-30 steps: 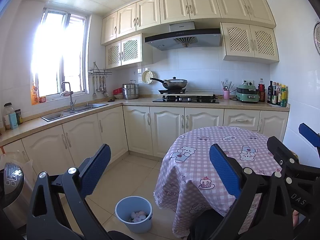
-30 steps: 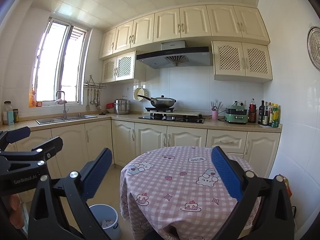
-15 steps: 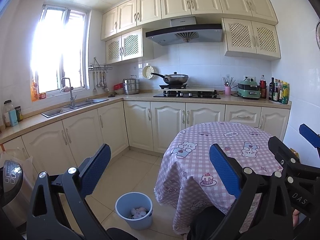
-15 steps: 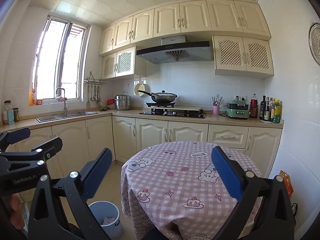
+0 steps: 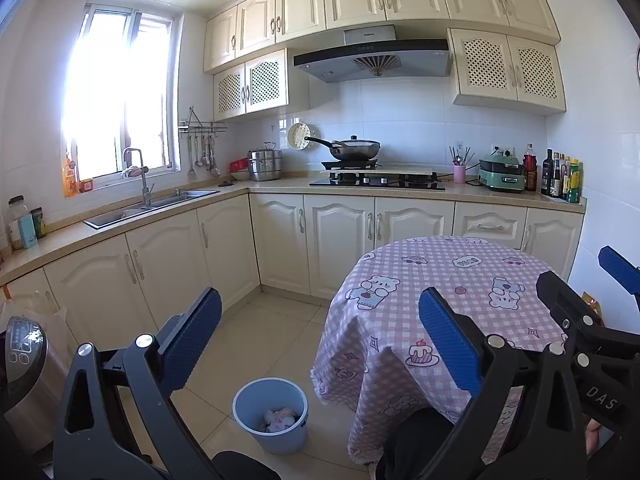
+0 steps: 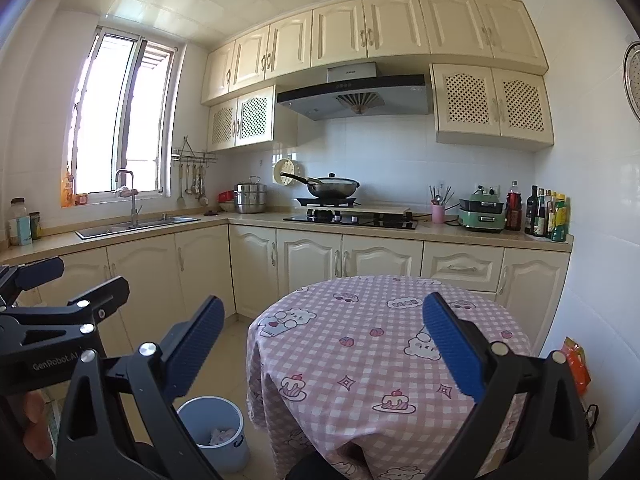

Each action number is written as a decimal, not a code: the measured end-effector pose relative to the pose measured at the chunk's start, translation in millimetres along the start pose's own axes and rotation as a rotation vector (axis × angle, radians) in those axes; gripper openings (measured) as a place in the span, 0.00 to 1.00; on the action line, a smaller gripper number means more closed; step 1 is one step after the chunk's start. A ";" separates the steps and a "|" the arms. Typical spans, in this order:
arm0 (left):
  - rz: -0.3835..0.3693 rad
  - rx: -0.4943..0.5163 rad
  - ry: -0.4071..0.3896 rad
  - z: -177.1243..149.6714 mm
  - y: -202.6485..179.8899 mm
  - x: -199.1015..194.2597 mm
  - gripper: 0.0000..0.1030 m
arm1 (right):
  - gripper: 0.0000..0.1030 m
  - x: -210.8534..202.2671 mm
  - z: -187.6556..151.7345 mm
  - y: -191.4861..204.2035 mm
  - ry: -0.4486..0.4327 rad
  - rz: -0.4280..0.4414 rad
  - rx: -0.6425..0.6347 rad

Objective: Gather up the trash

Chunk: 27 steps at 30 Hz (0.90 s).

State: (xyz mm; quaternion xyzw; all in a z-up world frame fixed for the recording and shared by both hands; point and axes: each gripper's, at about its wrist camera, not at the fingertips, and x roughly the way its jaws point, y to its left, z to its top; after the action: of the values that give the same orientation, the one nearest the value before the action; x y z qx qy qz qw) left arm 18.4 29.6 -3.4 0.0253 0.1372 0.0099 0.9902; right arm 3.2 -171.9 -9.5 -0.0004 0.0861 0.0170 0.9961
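Trash bin [image 5: 270, 416] beside table [image 5: 460, 276] edge

Bright window [image 5: 116, 100] glare, fisheye-warped edges

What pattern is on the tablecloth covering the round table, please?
The tablecloth is pink-and-white checked with cartoon bears and cakes, clearest in the right wrist view.

Two handheld grippers fill the lower frame: the left gripper [image 5: 320, 336] and right gripper [image 6: 324, 340] share black angular frames with triangular cut-outs, silver screw heads and ribbed blue finger pads [image 5: 192, 338] — white lettering reads "DAS" at lower right of the left view, "GenRobot.AI" at lower left of the right view. Dark clothing shows along the bottom edge.
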 end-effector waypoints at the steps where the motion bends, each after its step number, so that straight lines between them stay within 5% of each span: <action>1: 0.001 0.000 0.002 0.0 0.3 0.8 0.93 | 0.95 0.9 -0.2 1.0 0.001 0.001 -0.001; 27: 0.016 -0.016 0.054 -3.8 4.7 40.8 0.93 | 0.95 52.5 -8.0 9.3 0.068 0.028 -0.006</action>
State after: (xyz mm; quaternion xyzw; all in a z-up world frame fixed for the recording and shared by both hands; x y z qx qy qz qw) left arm 56.6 35.6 -17.8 0.0183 0.1636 0.0198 0.9862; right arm 53.2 -160.9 -26.3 -0.0029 0.1199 0.0312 0.9923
